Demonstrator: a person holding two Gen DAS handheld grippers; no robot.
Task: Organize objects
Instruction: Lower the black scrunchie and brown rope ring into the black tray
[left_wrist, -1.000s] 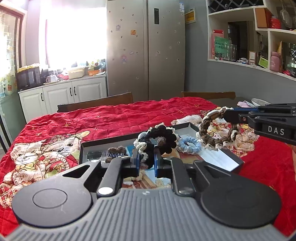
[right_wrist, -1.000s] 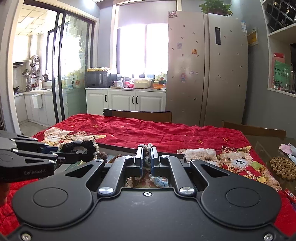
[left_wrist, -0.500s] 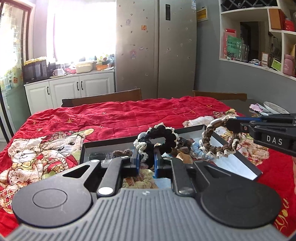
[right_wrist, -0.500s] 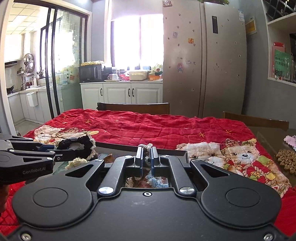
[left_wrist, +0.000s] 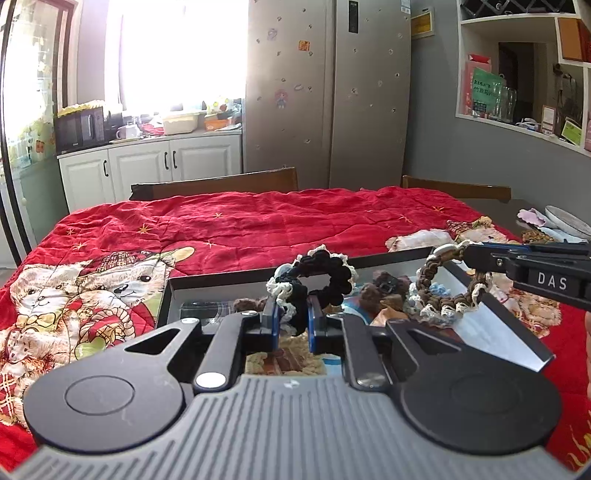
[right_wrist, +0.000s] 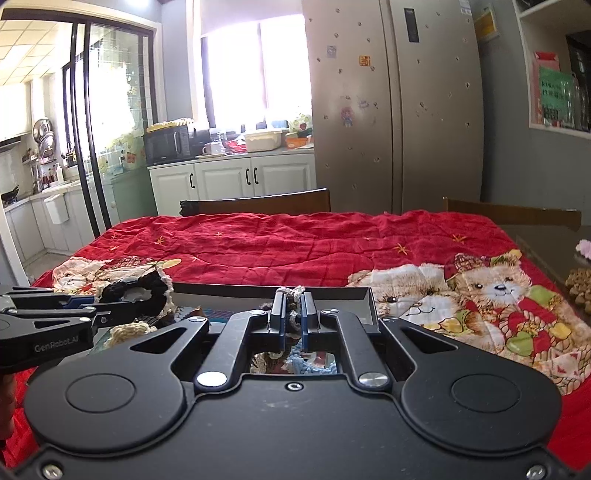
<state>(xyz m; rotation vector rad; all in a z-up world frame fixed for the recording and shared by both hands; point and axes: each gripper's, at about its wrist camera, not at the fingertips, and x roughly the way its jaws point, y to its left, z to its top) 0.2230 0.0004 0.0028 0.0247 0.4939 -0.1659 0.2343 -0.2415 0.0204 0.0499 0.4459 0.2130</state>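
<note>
My left gripper (left_wrist: 291, 314) is shut on a black scrunchie with cream lace trim (left_wrist: 325, 273), which stands up above a shallow dark tray (left_wrist: 406, 256) on the red tablecloth. In the left wrist view my right gripper (left_wrist: 469, 254) comes in from the right, shut on a brown scrunchie with cream edging (left_wrist: 443, 295) that hangs over the tray. In the right wrist view the same brown scrunchie (right_wrist: 293, 295) shows pinched between the shut right gripper (right_wrist: 293, 306). The left gripper (right_wrist: 107, 314) and black scrunchie (right_wrist: 147, 291) sit at far left.
More hair ties, brown and light blue (left_wrist: 439, 290), lie in the tray with a white card (left_wrist: 491, 332). Wooden chairs (left_wrist: 221, 182) stand behind the table. A plate (left_wrist: 565, 218) and small items rest on the bare table at right. A fridge (left_wrist: 332, 88) stands behind.
Both grippers have sunk toward the tray with their scrunchies. The brown scrunchie has moved left, closer to the black one, and now hangs lower over the tray's right part.
</note>
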